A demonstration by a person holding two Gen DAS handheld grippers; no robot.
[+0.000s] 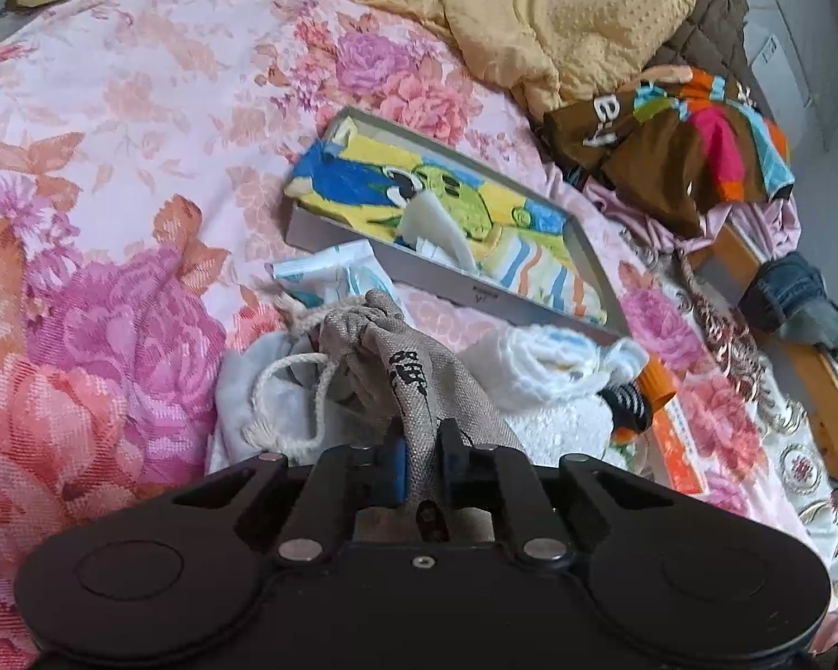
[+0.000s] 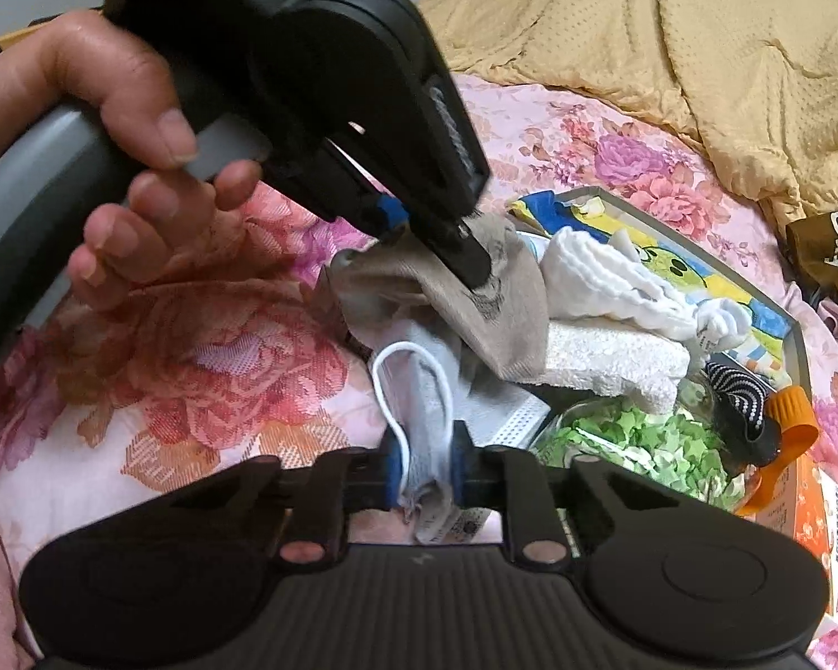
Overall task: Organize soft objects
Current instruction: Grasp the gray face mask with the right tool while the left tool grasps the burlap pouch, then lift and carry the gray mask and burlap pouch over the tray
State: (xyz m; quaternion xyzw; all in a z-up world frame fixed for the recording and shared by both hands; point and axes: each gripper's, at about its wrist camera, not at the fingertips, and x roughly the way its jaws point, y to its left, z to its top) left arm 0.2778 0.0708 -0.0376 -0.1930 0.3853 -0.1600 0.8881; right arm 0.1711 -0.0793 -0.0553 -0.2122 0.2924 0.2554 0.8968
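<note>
Left tongs (image 1: 422,463) pinch a burlap pouch (image 1: 402,374); right tongs (image 2: 427,472) pinch a grey mask (image 2: 424,419). Overlapping, lifting one could drag the other across the bed (image 1: 112,167).

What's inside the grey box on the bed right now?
The grey box holds a folded cartoon-print towel in yellow, blue and green, with a pale cloth lying on it. Whatever is beneath the towel is covered.

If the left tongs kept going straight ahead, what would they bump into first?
The left tongs already pinch a grey pouch. Straight on, they would probably meet the white cloth pile first, then the grey tray. Depth is hard to judge.
</note>
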